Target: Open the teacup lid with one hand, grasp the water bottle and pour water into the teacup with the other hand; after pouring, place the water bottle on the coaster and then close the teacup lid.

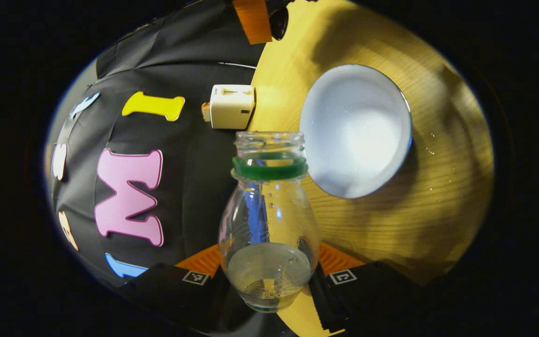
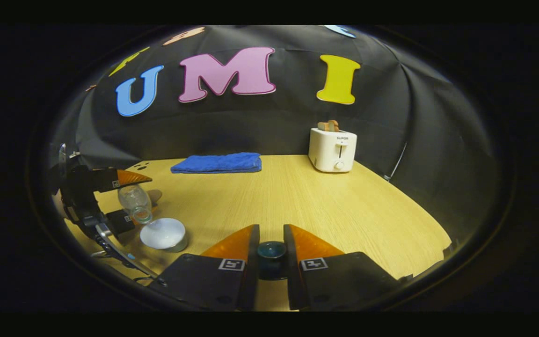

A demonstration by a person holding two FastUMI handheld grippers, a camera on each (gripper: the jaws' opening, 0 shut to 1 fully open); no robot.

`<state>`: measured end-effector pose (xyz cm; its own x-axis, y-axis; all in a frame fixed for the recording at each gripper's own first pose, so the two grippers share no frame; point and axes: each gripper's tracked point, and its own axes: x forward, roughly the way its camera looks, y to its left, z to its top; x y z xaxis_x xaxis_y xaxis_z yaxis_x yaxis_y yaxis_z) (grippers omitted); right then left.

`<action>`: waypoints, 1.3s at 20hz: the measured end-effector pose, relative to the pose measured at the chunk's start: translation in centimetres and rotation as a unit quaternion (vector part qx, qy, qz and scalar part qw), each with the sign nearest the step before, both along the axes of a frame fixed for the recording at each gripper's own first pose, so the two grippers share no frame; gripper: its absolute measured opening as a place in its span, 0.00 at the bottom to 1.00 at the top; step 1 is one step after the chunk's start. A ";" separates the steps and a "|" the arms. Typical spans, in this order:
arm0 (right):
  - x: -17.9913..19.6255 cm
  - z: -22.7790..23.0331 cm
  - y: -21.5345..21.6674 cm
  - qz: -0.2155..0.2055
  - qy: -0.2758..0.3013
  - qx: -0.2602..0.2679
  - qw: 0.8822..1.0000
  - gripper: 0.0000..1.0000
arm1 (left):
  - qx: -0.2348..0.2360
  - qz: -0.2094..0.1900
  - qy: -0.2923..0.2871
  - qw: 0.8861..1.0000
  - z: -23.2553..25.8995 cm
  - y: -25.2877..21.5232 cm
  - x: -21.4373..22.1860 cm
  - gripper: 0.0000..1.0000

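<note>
One water bottle [image 1: 268, 220], uncapped and tilted, sits clamped in the left gripper [image 1: 269, 276] jaws, its mouth just beside the rim of the one open teacup [image 1: 356, 131] on the tabletop [image 1: 438, 196]. A little water remains in the bottle's lower part. The right gripper [image 2: 271, 255] jaws stand narrow, gripping the knob of the one teacup lid [image 2: 271, 257], whose body is mostly hidden. One toaster [image 2: 332, 150] and one blue towel [image 2: 218, 163] stand at the back.

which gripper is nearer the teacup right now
Left. The left gripper holds the water bottle tilted just above the open teacup; the right gripper grips the lid farther off to the side.
</note>
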<state>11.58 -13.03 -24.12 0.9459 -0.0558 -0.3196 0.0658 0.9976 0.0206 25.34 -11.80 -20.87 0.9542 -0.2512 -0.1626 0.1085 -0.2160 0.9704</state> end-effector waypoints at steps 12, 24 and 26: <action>0.3 0.2 -0.5 -0.003 -0.006 0.001 1.000 0.29 | 0.102 -0.059 -0.004 0.993 0.5 -0.6 1.0 0.78; 0.1 0.5 0.3 0.004 -0.007 0.005 1.000 0.28 | 0.181 -0.102 -0.030 0.978 2.1 -1.0 1.7 0.78; 0.1 0.5 0.3 0.004 -0.006 0.004 1.000 0.28 | 0.189 -0.111 -0.031 0.975 2.0 -1.2 1.9 0.78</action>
<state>11.70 -12.77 -23.62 0.9501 -0.0451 -0.3088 0.0568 0.9980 0.0292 27.23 -13.01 -18.83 0.8943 -0.3854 -0.2272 -0.0382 -0.5718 0.8195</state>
